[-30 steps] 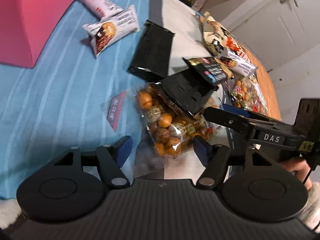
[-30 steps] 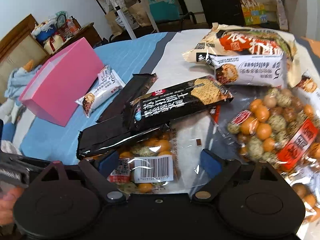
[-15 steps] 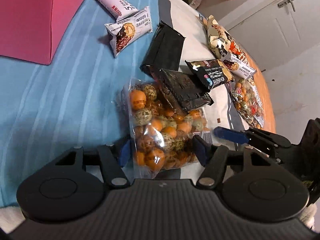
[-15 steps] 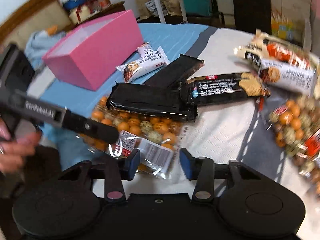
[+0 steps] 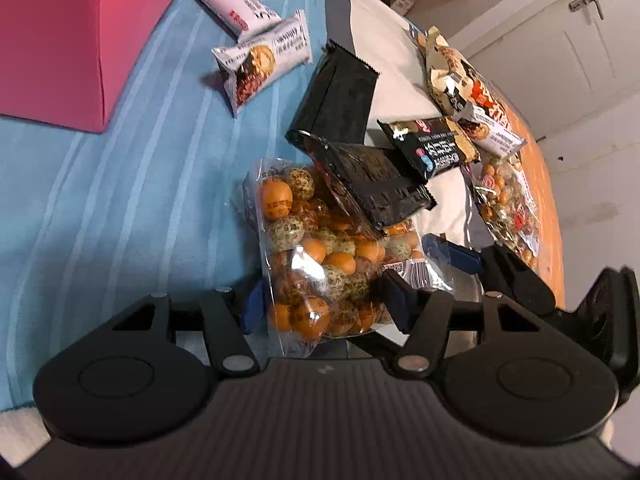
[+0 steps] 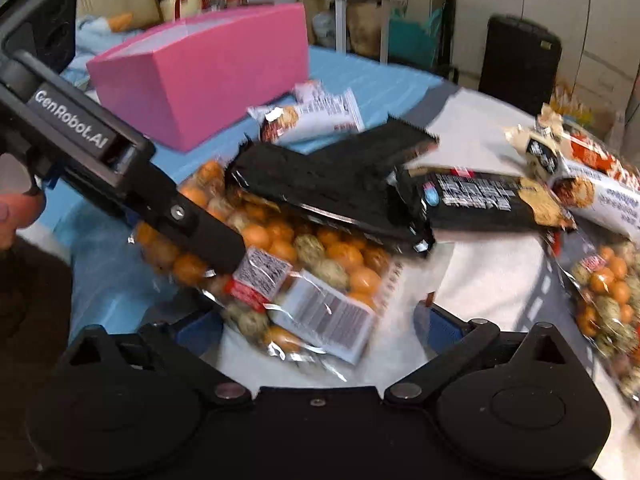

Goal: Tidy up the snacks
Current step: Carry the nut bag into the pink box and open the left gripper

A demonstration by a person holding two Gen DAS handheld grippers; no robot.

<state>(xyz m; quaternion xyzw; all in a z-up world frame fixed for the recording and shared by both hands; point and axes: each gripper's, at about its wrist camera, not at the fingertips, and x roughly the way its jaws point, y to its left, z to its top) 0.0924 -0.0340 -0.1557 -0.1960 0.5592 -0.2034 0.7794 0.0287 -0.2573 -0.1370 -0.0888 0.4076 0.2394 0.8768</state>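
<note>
The left gripper (image 5: pixel 324 304) is closing its jaws on the clear bag of orange candies (image 5: pixel 320 260), pads already squeezing its near end. The right gripper (image 6: pixel 316 320) is opening wide around the bag's label corner without pinching it. Black snack packs (image 5: pixel 372 184) overlap the bag at 12 o'clock, and the pink box (image 6: pixel 208 68) sits around 10 o'clock.

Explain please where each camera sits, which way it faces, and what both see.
Left wrist: sits on the left gripper, looks down at the clear candy bag between its closing jaws; the right gripper's fingers show.
Right wrist: sits on the right gripper, its jaws opening, looks across the table; the left gripper and a fingertip show.
Shared: candy bag, pink box, black packets.
</note>
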